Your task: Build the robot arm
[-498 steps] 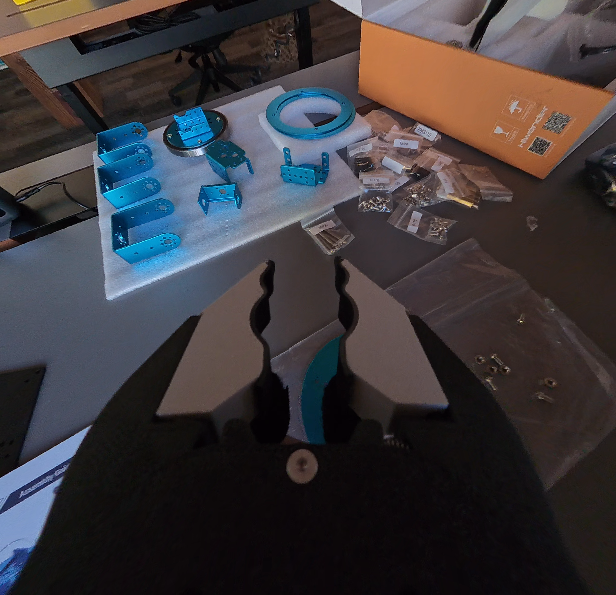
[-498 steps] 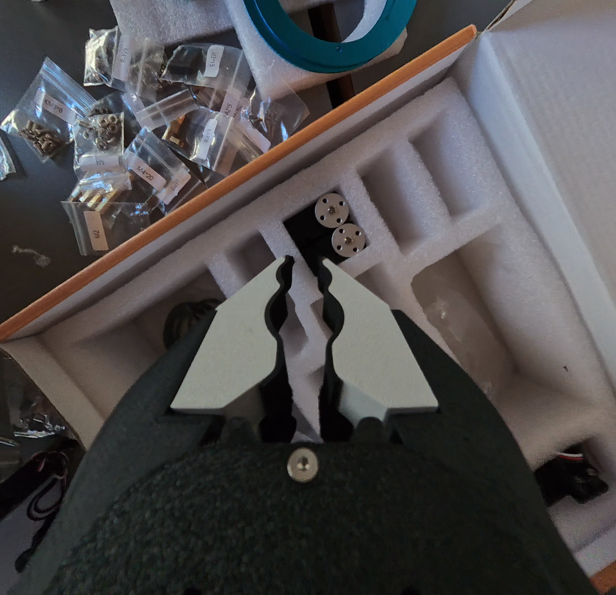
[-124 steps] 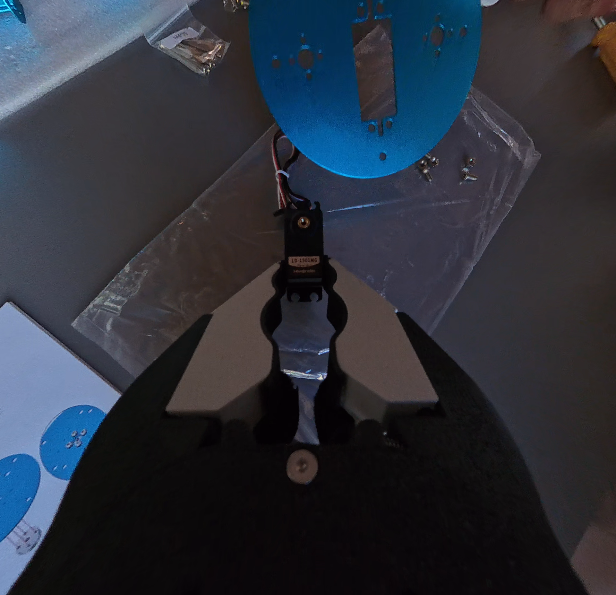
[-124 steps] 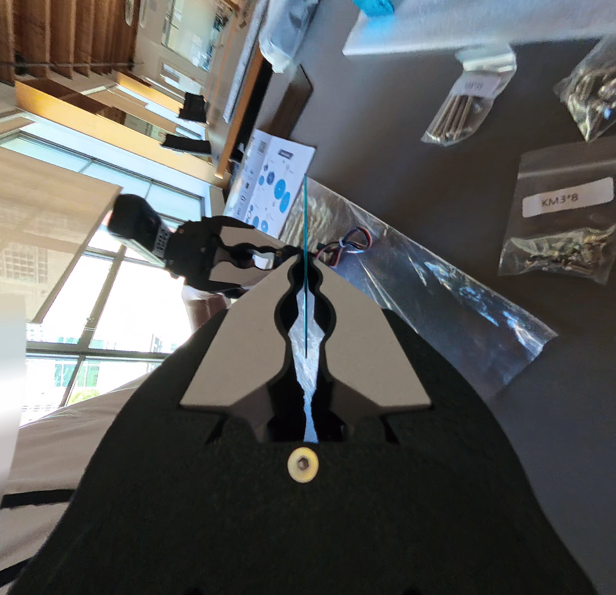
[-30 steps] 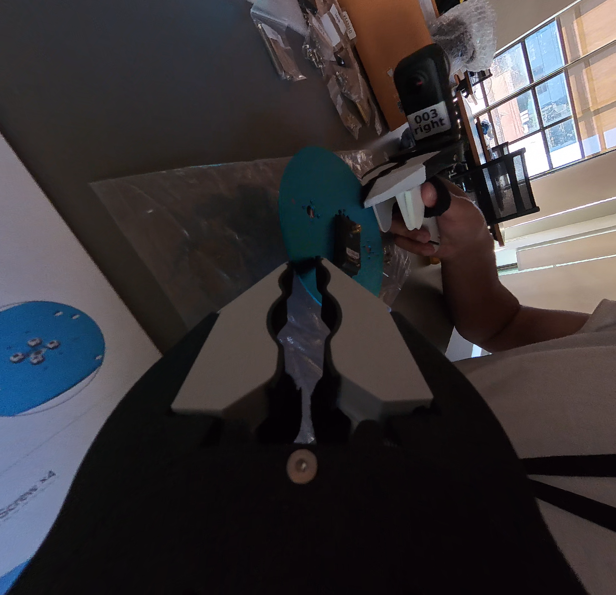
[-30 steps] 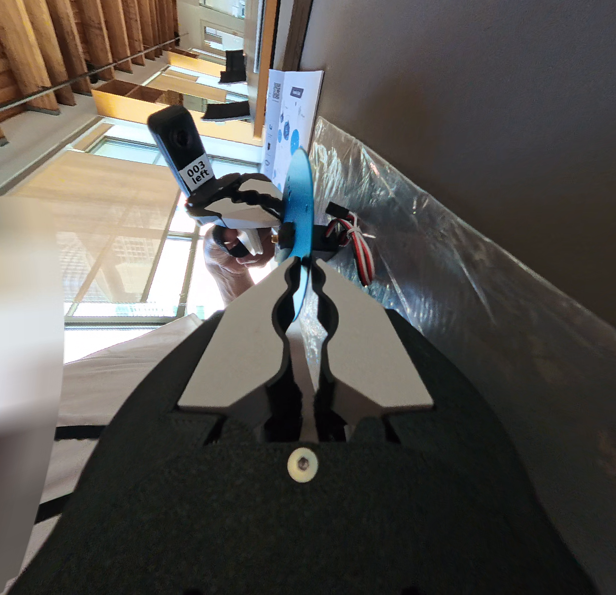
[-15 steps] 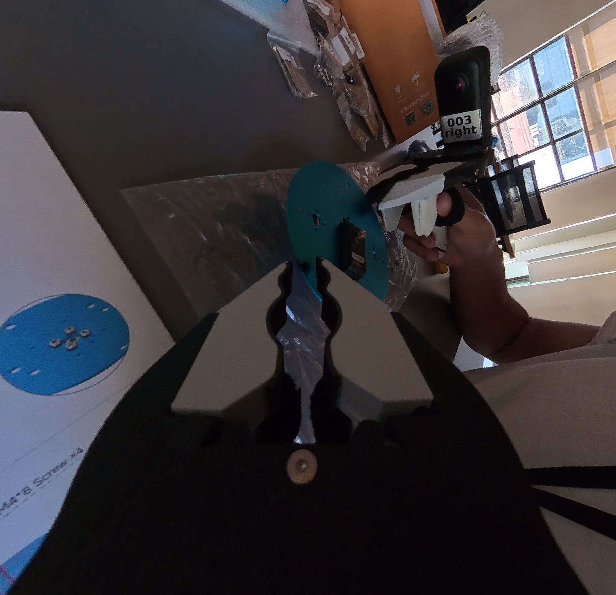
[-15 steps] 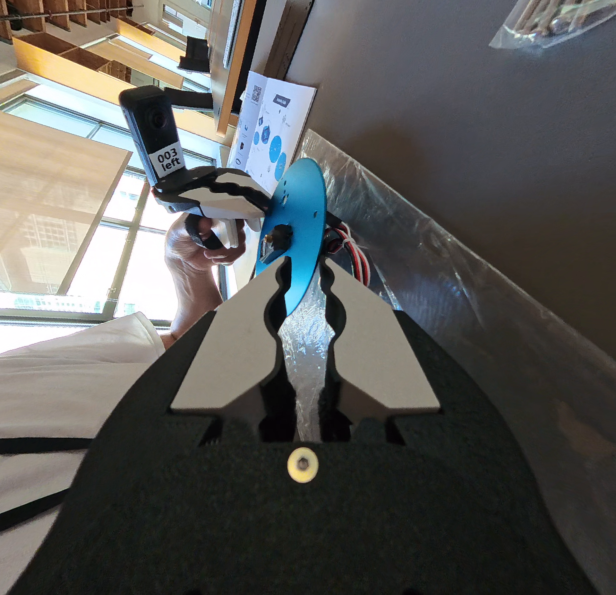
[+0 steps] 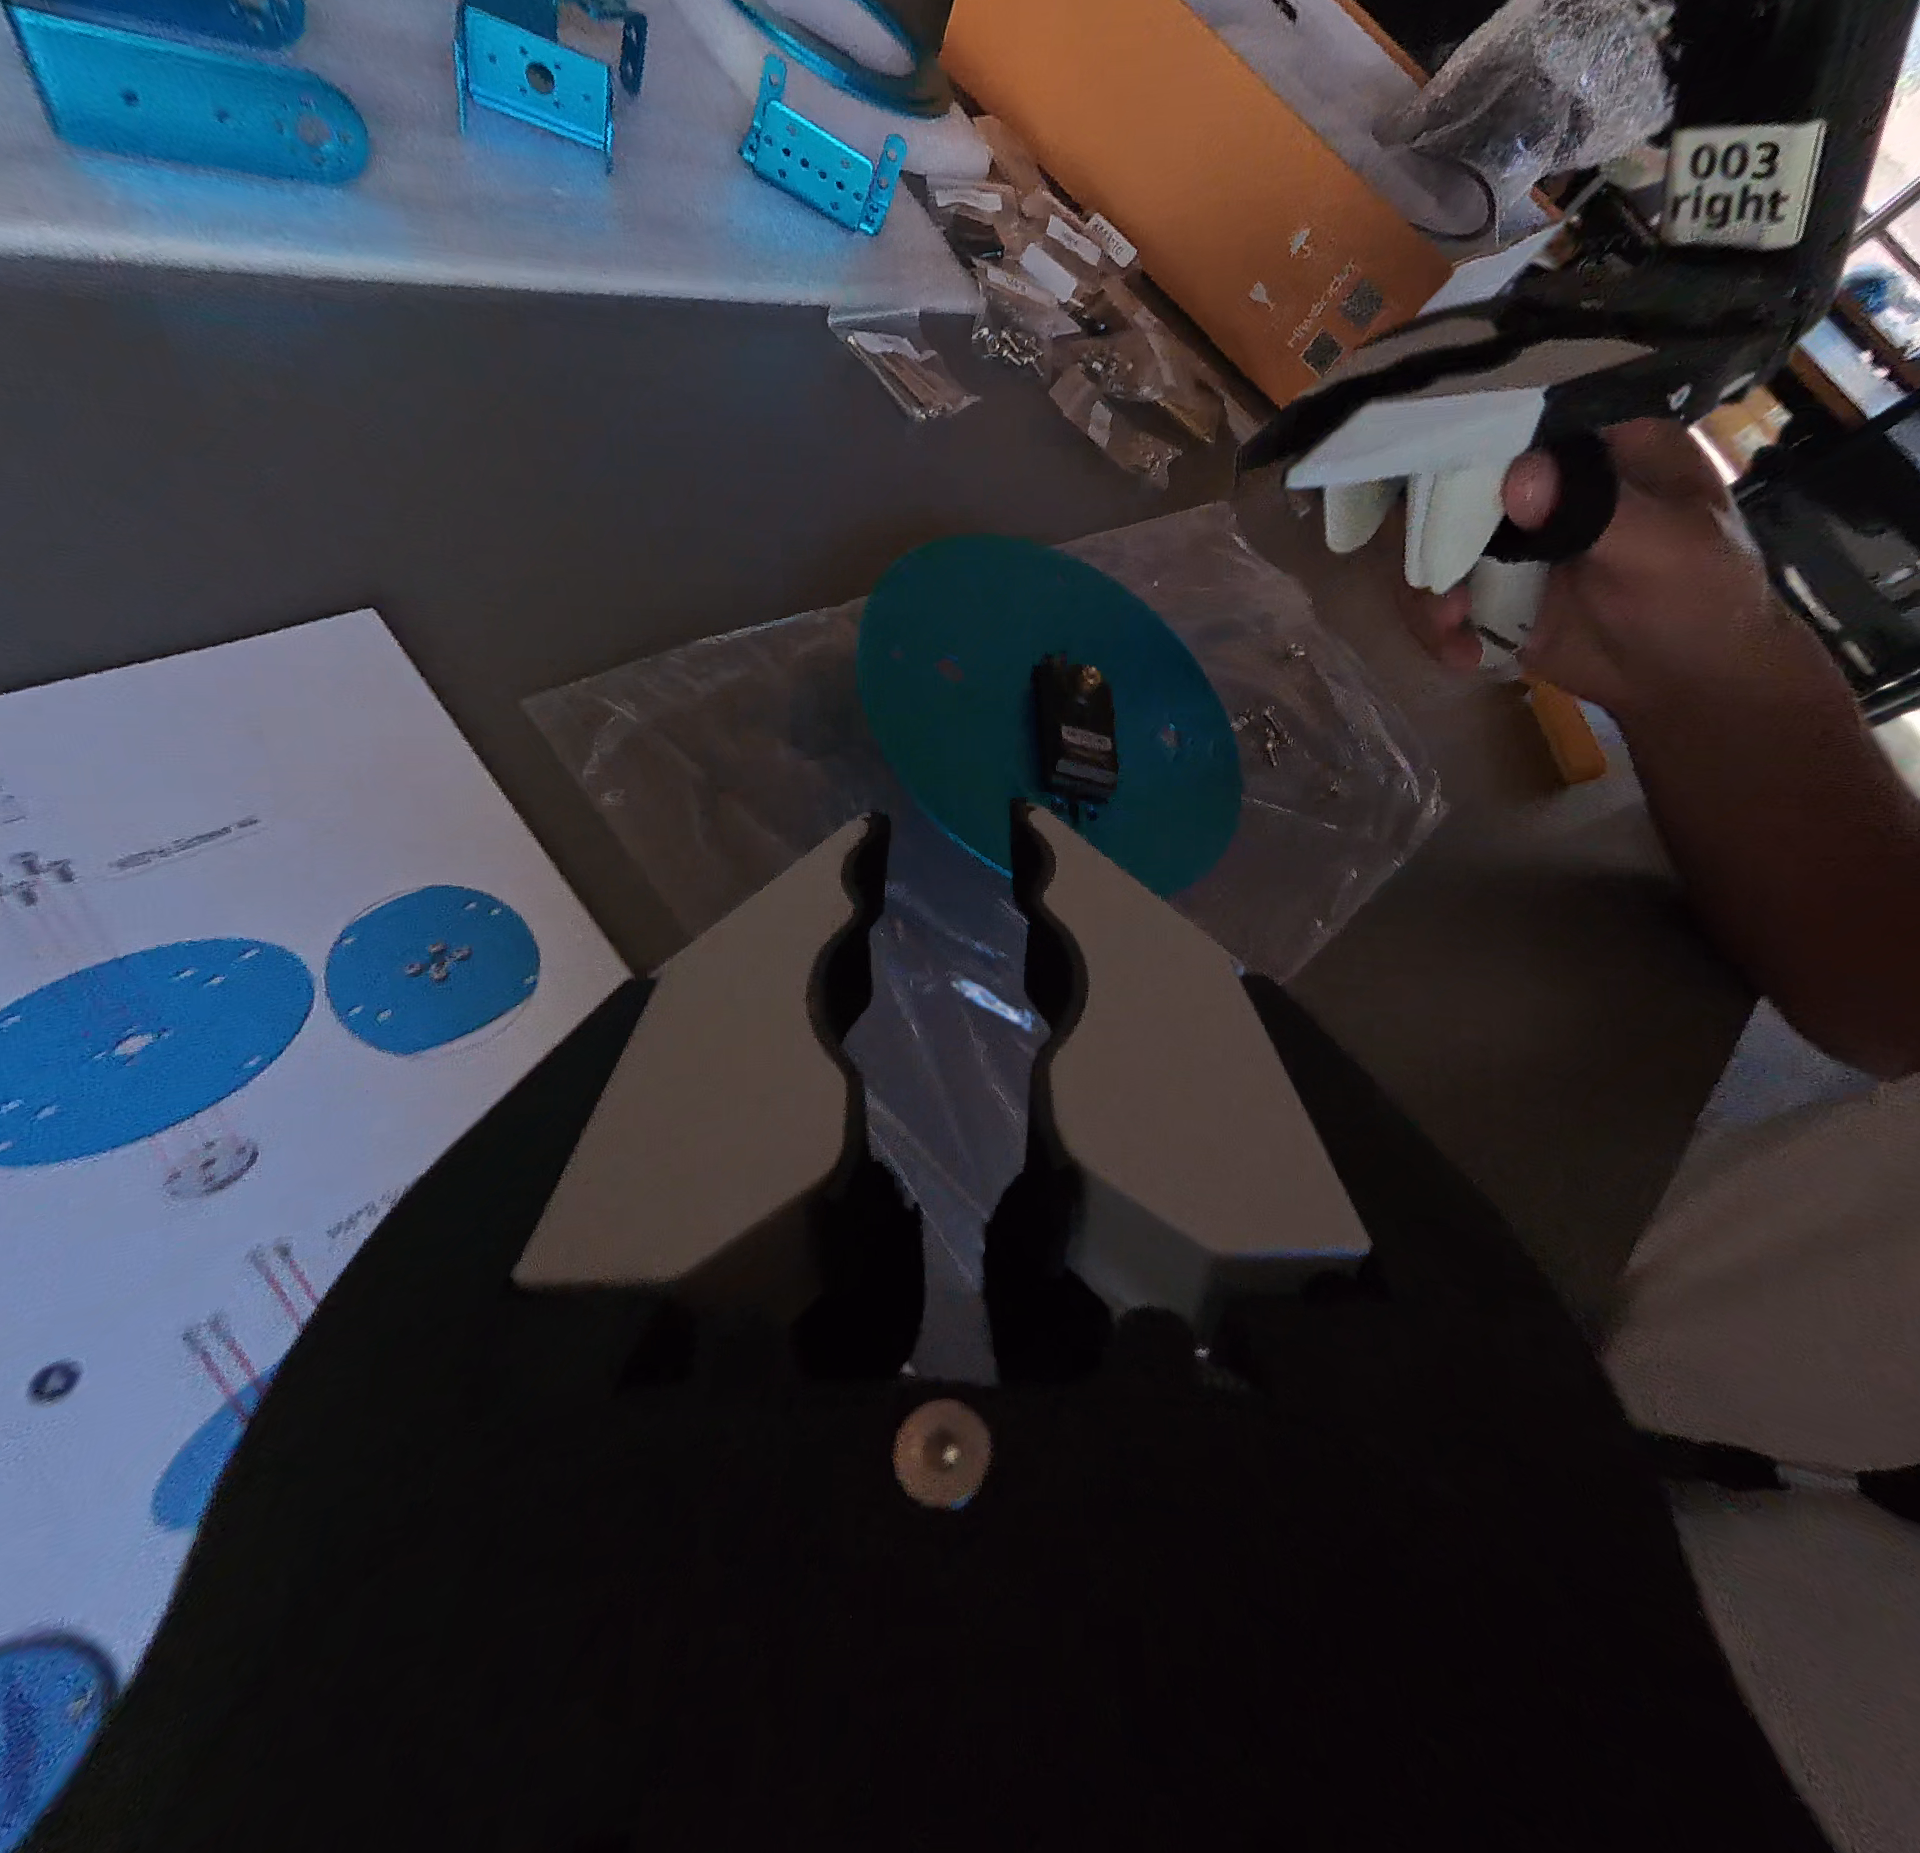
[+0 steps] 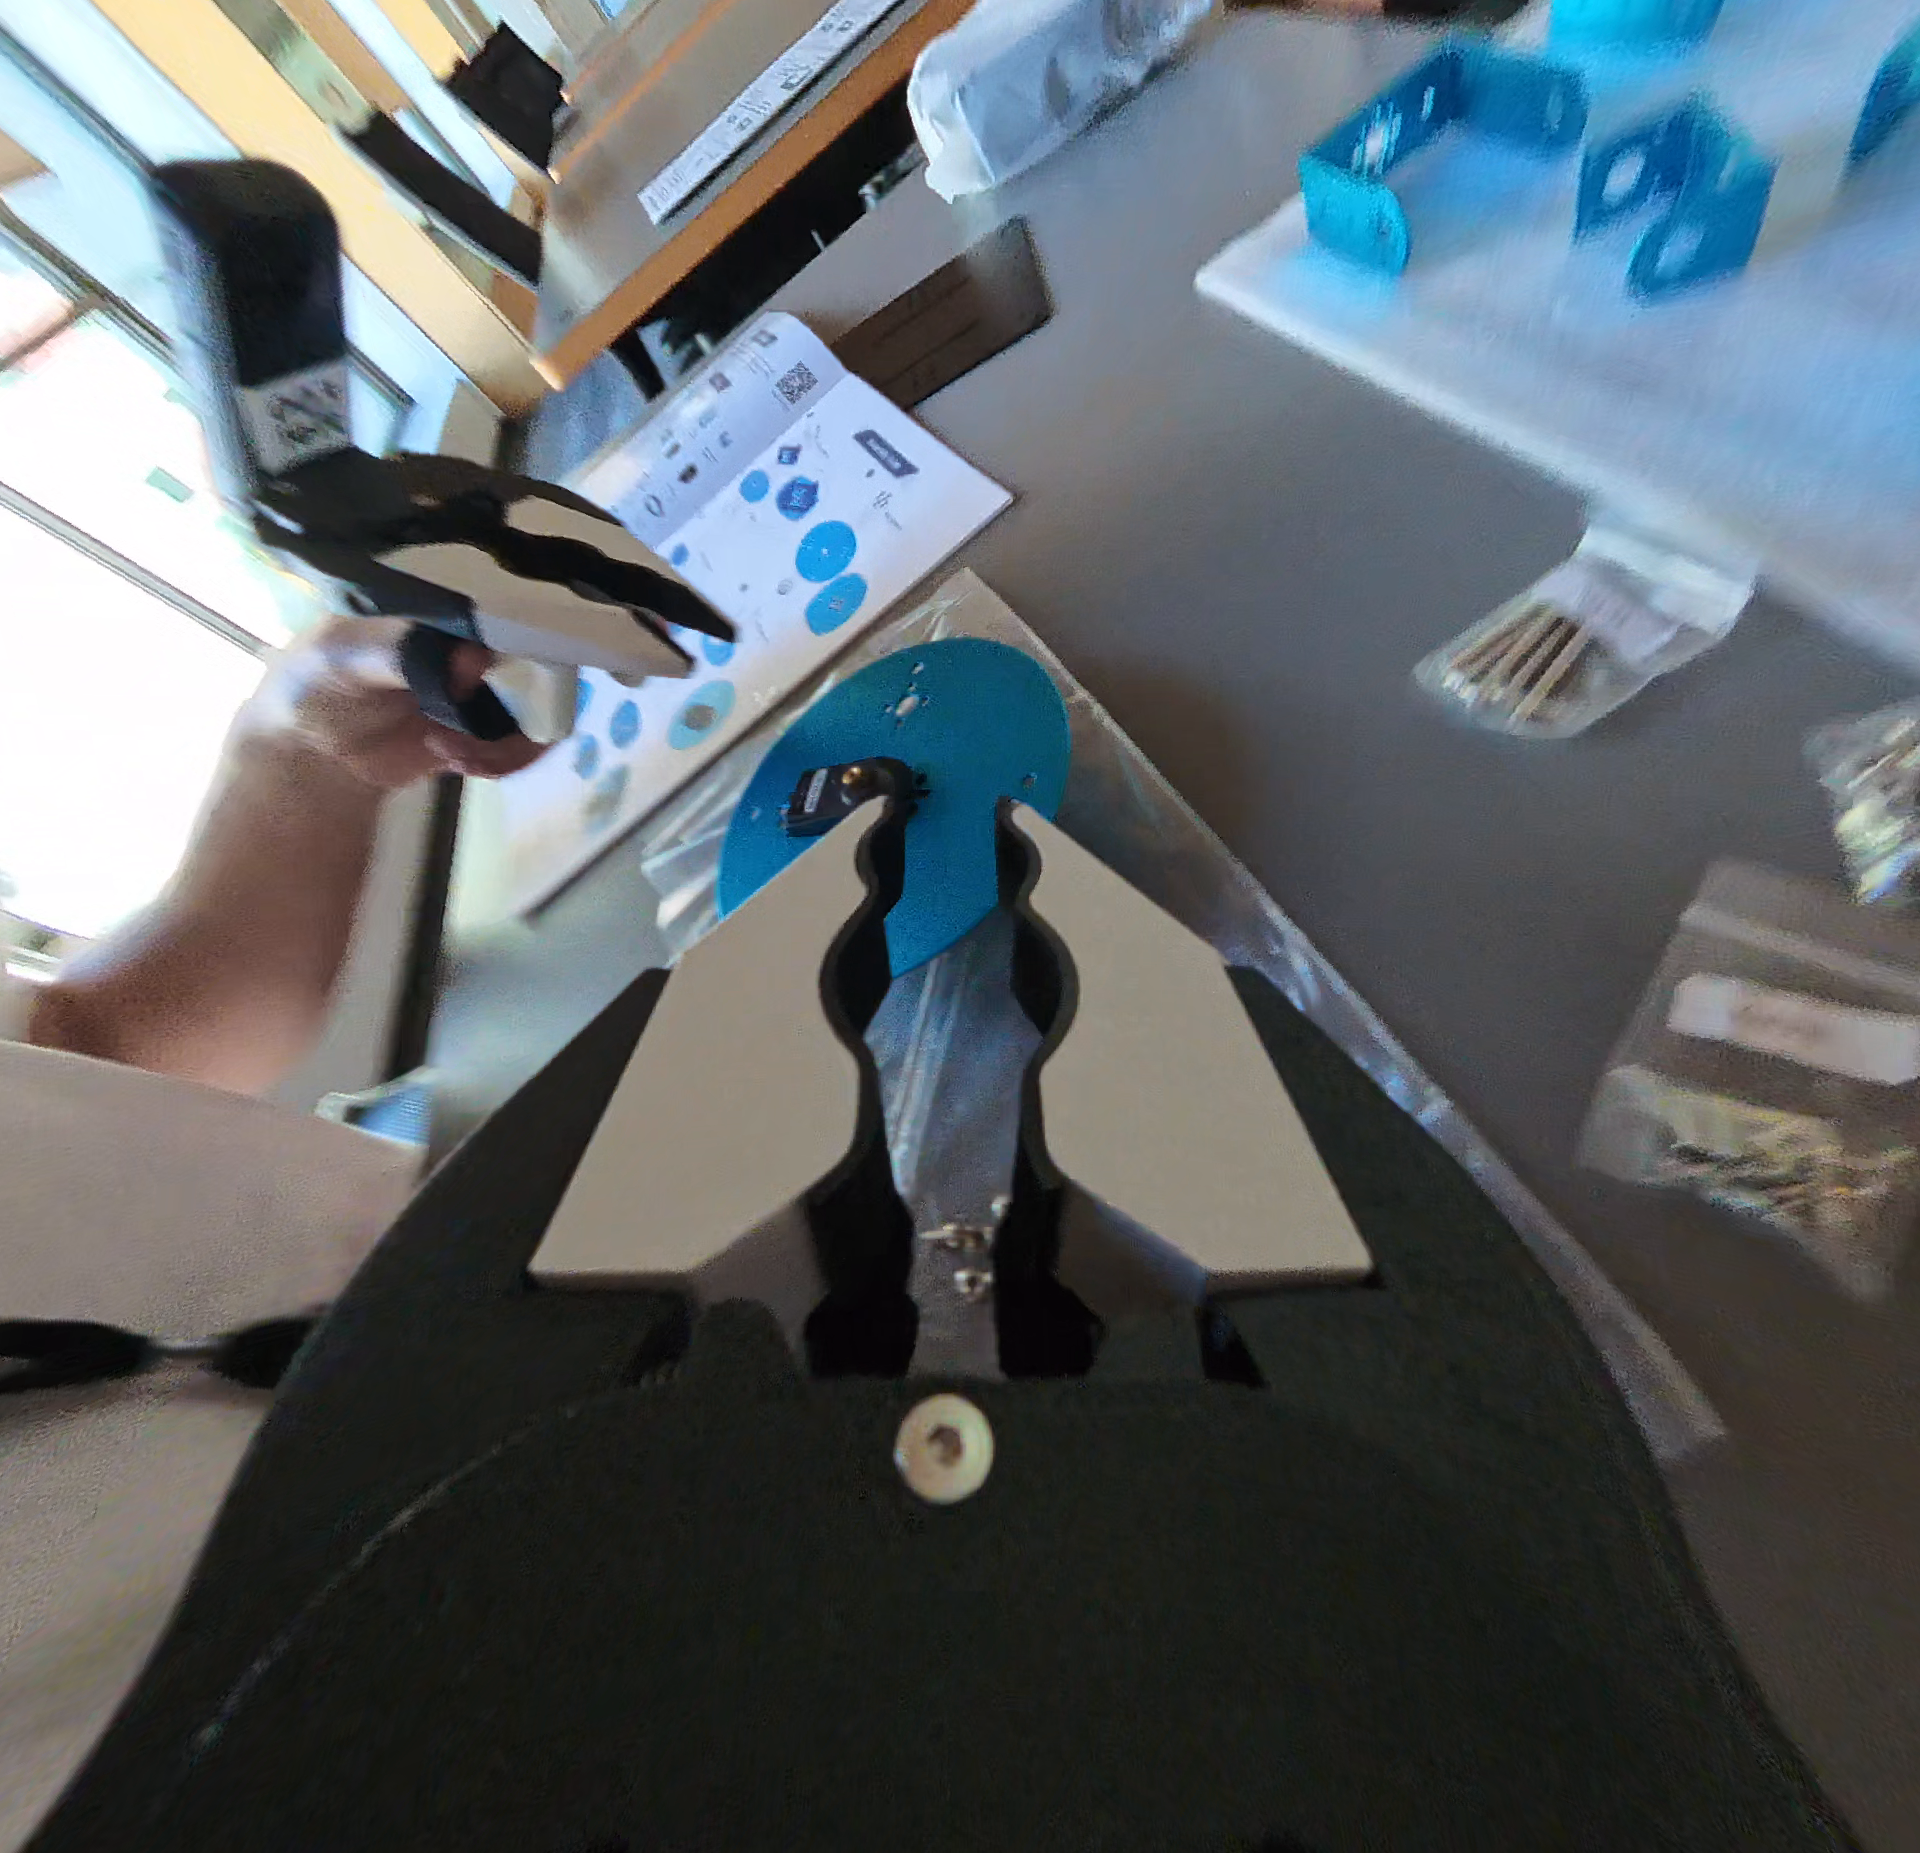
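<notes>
Left gripper [image 9: 948,832] and right gripper [image 10: 940,816] both empty, jaws narrowly parted, each hovering just short of the blue round plate [image 9: 977,702]. Plate lying on a clear plastic bag [image 9: 717,723] on the grey tabletop [image 9: 416,432], black servo [image 9: 1075,733] seated in its slot. Beyond: instruction sheet [image 9: 239,868], loose screws [image 9: 1270,741], hardware bags [image 9: 1091,349], blue brackets [image 9: 208,110] on white foam [image 9: 416,203], orange box [image 9: 1174,130].

Your round blue anodised metal disc [image 9: 977,660] looks matt; the crinkled clear plastic bag [image 9: 1340,795] under it glossy; the white printed paper sheet [image 9: 260,847] smooth.
</notes>
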The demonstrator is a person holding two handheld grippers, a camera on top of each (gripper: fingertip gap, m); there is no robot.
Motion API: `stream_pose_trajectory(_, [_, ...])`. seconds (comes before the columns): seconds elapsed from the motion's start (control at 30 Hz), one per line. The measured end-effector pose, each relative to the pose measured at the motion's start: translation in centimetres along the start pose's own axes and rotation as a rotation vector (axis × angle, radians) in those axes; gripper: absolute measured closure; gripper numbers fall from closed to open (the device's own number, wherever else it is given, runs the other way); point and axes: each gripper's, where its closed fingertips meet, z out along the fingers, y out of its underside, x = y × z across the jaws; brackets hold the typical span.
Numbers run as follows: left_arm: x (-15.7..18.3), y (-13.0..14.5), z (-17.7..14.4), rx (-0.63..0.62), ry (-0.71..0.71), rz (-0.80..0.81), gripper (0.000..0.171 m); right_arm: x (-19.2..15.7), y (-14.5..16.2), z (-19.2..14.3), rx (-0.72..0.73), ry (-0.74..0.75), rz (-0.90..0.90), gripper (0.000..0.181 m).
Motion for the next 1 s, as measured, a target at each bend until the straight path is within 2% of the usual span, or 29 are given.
stream_pose_trajectory(0.07, [1.5, 0.7, -2.0, 0.051, -0.016, 0.057, 0.148, -0.6, -0.2, -0.4, 0.021, 0.037, -0.148, 0.161])
stream_pose_trajectory(0.13, [3.2, 2.1, -4.0, 0.089, -0.006, 0.068, 0.146, -1.7, 0.7, -0.5, -0.01, 0.038, -0.193, 0.159])
stream_pose_trajectory(0.2, [4.2, 3.7, -6.0, 0.123, -0.043, 0.08, 0.146, -3.4, 1.7, -0.3, -0.037, 0.008, -0.18, 0.151])
stream_pose_trajectory(0.4, [4.9, 9.4, -11.0, 0.129, -0.237, 0.185, 0.145, -9.8, 5.3, 1.5, -0.008, -0.024, -0.217, 0.153])
stream_pose_trajectory(0.53, [5.5, 10.9, -13.2, 0.184, -0.243, 0.183, 0.145, -12.9, 7.9, 3.5, 0.054, -0.017, -0.196, 0.151])
stream_pose_trajectory(0.63, [5.8, 11.7, -14.5, 0.208, -0.236, 0.196, 0.145, -15.2, 8.4, 3.7, 0.129, -0.052, -0.153, 0.147])
stream_pose_trajectory(0.8, [5.4, 14.1, -16.1, 0.193, -0.287, 0.242, 0.145, -15.1, 7.5, 2.1, 0.225, 0.071, -0.252, 0.151])
stream_pose_trajectory(1.0, [5.8, 16.0, -17.3, 0.218, -0.277, 0.227, 0.144, -14.2, 7.4, 2.2, 0.217, 0.127, -0.263, 0.151])
